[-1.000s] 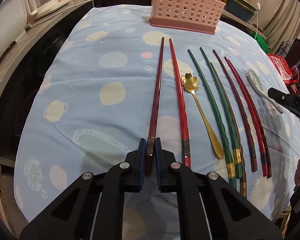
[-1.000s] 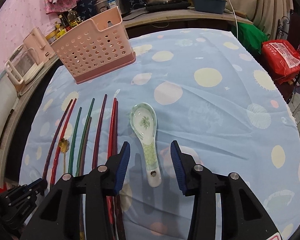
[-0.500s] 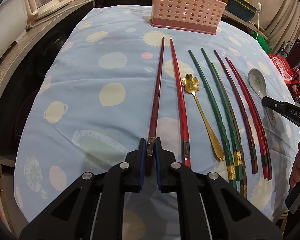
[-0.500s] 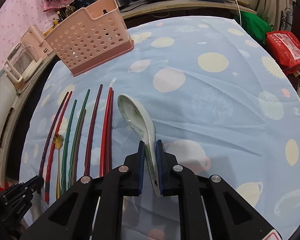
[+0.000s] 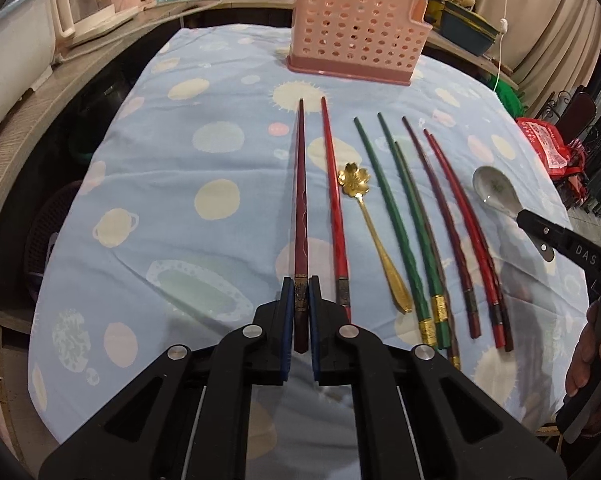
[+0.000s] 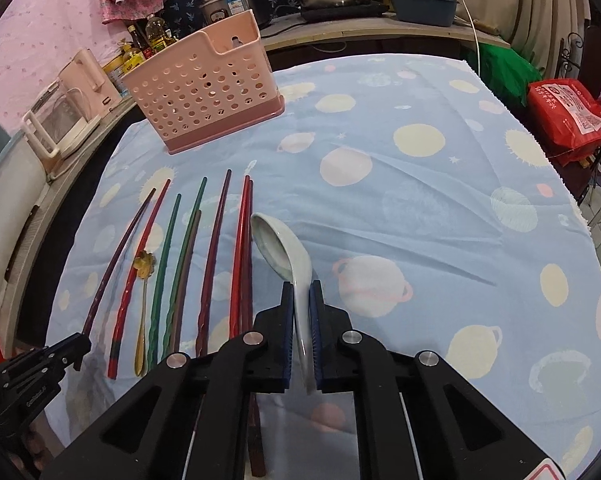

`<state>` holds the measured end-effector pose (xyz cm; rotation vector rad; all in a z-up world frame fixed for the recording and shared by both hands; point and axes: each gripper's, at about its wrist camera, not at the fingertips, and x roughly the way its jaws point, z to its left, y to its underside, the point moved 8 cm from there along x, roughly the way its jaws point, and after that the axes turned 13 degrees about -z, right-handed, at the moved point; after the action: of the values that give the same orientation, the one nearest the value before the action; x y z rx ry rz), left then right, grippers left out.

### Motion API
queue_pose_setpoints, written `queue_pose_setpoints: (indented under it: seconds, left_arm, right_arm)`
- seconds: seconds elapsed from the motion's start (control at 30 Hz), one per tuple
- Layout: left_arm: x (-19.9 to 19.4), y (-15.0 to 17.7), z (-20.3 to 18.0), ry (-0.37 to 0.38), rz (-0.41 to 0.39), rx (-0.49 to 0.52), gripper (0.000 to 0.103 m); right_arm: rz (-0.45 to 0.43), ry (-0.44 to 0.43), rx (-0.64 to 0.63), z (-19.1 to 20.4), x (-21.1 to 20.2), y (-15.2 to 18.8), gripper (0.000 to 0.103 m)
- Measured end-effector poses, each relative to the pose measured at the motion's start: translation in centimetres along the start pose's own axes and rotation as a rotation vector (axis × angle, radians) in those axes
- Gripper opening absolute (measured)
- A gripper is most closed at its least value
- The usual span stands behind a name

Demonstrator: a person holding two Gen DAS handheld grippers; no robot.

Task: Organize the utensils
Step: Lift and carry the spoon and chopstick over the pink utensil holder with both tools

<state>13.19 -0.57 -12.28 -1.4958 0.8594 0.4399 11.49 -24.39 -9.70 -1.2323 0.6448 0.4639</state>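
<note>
The dark maroon chopstick (image 5: pixel 300 216), slim and tapering toward the far pink perforated basket (image 5: pixel 358 50), lies at the left end of the row on the tabletop (image 5: pixel 172 208); my left claw (image 5: pixel 300 300) is clenched on its banded near end. My right claw (image 6: pixel 301 300) grips the handle of the pale ceramic spoon (image 6: pixel 284 248), bowl tipped up, right of the red chopsticks (image 6: pixel 242 256).

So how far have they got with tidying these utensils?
Barely started: nothing shows inside the pink basket. In hand: the left gripper is shut on a dark red chopstick, the right gripper on the ceramic spoon. Left on the cloth: the gold spoon and the other chopsticks.
</note>
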Motion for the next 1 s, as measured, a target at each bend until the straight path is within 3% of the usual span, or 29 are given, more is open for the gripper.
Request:
queue_pose_setpoints:
  seconds: [0.27, 0.6, 1.0]
  left_arm:
    - [-3.8, -1.9, -0.2, 0.009, -0.084, -0.002, 0.007]
    - [-6.3, -3.6, -0.1, 0.002, -0.141, 0.002, 0.007]
    - [-8.6, -10.5, -0.9, 0.009, -0.263, 0.029, 0.007]
  right_arm:
    - [-0.036, -0.004, -0.009, 0.7, -3.4, -0.4, 0.008]
    - [-0.009, -0.02, -0.011, 1.2, -4.9, 0.6, 0.008]
    - [-0.028, -0.031, -0.037, 2.2, -5.4, -4.3, 0.008]
